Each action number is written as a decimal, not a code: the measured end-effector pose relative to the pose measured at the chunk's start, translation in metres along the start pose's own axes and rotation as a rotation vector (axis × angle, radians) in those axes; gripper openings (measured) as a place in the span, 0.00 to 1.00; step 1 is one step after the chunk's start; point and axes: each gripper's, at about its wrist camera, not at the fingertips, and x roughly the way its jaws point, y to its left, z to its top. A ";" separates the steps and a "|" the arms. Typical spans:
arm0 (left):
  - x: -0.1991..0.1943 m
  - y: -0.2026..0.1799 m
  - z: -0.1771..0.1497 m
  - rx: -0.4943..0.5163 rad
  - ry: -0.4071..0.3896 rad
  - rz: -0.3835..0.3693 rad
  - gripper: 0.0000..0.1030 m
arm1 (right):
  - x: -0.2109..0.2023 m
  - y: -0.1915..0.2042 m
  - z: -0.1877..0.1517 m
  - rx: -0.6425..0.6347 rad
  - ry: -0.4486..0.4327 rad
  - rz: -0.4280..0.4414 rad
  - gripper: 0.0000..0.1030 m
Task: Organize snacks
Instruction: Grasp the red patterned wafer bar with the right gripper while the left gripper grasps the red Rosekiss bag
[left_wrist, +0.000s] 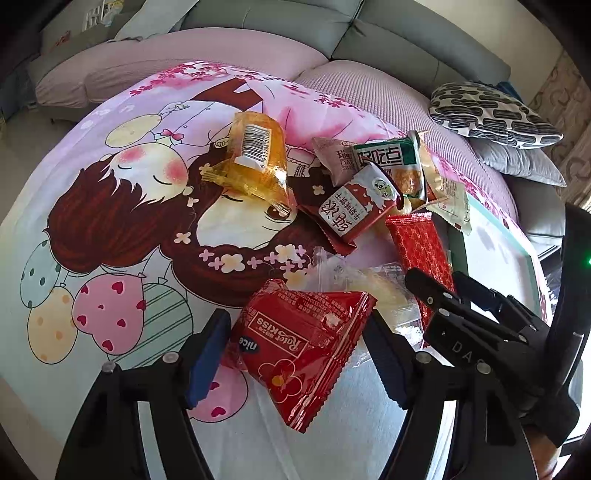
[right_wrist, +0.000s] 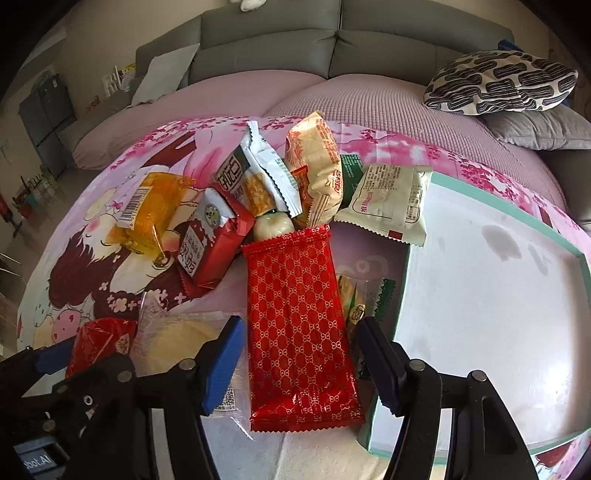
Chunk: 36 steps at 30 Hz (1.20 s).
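Red foil catches the eye in both views: a long red packet (right_wrist: 301, 328) with a gold lattice print lies lengthwise at the lower centre of the right wrist view, and a squarer red biscuit pack (left_wrist: 303, 347) sits at the lower centre of the left wrist view. The right gripper (right_wrist: 299, 362) stands open with its fingers on either side of the long packet, not yet pressing it; the left gripper (left_wrist: 295, 354) is likewise open around the biscuit pack. Both wrappers look light, thin and slick, so I judge they will crumple and slide rather than resist; a hold across the filled middle, not the crimped end seals, should be the surest. The long packet seems flat and fairly stiff from whatever bar is inside, and probably snaps if squeezed hard. Behind it, in the upper centre of the right view, other snacks are heaped on the cartoon-print cloth (left_wrist: 110, 206): an orange transparent pack (right_wrist: 147, 218) at the left, a puffy beige bag (right_wrist: 317, 170), and a pale flat packet (right_wrist: 391, 203) whose corner overlaps the rim of the green-edged tray (right_wrist: 576, 251) on the right. The tray's white floor is where I expect the snacks belong. A clear bag (right_wrist: 177, 339) lies just left of the long packet.
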 end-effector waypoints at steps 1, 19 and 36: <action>0.000 0.001 0.000 -0.005 -0.002 0.004 0.69 | 0.000 0.001 0.000 -0.008 0.000 -0.008 0.64; -0.004 0.018 0.006 -0.074 -0.024 0.012 0.50 | 0.002 0.011 -0.004 -0.073 0.009 -0.095 0.57; -0.015 0.019 0.007 -0.080 -0.069 -0.001 0.49 | -0.008 0.006 -0.002 -0.031 -0.007 -0.101 0.47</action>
